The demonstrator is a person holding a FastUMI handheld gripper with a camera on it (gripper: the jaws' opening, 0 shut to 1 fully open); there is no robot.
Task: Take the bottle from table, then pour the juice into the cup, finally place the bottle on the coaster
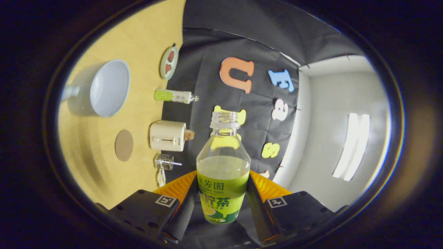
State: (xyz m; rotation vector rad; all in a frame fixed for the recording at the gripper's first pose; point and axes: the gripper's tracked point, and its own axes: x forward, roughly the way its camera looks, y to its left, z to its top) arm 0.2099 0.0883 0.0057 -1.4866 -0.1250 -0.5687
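My gripper (221, 207) is shut on a clear bottle (223, 162) with a green label, one finger pressing on each side of its lower body. The cap is off and yellow-green juice fills the bottle to about its shoulder. The whole view is rolled, so the wooden table (138, 41) stands to the left of the bottle. On it, beyond the fingers and to the left, is a white cup (110, 88) whose open mouth faces me. A round brown coaster (124, 145) lies flat on the table between the cup and my left finger.
Along the table's back edge by the black cloth wall stand a cream toaster (168, 135), a small green-and-white bottle (174, 96), a grey dish with red pieces (169, 63) and a small clear rack (165, 162). A white wall with a bright panel (351, 145) lies right.
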